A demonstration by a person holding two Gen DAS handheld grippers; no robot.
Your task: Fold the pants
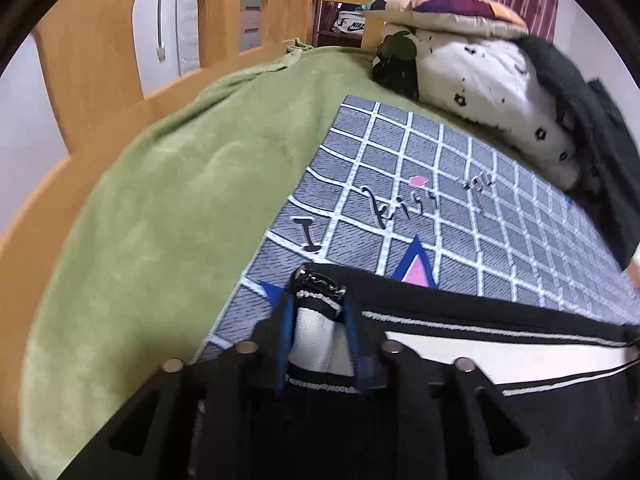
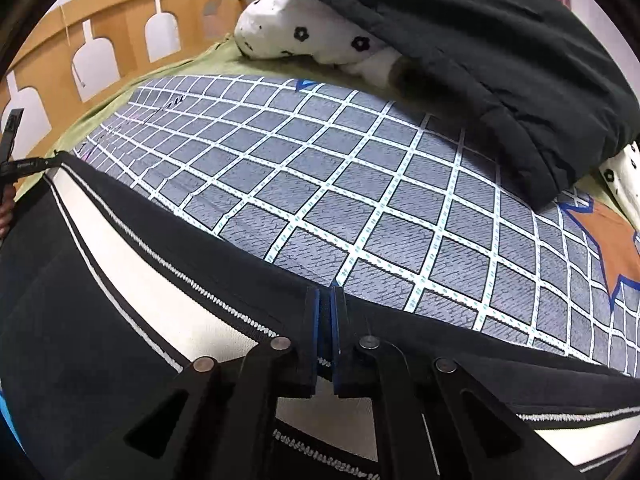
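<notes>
We hold the pants (image 2: pixel 132 280) by one long black edge, stretched between our two tools above the grey checked mat (image 2: pixel 360 184) that lies on the green blanket (image 1: pixel 168 184). The left gripper (image 1: pixel 316 316) has its blue-padded fingers part way closed around a bunched end of the fabric, where the white stripe and a small metal zip pull show; the right gripper (image 2: pixel 325 320) is pinched nearly closed on the thin black edge, only a sliver of gap between the pads. The cloth looks soft and light — it sags and creases between the grips, so we judge it will drape rather than hold a line, and the stitched seams along the white stripe are the surest places to grip. Much is cut off: most of the garment falls below both views, so we cannot tell which end is the waist, nor how many layers each tool holds. A black jacket (image 2: pixel 480 60) and flowered pillow (image 2: pixel 304 36) crowd the far side of the mat.
</notes>
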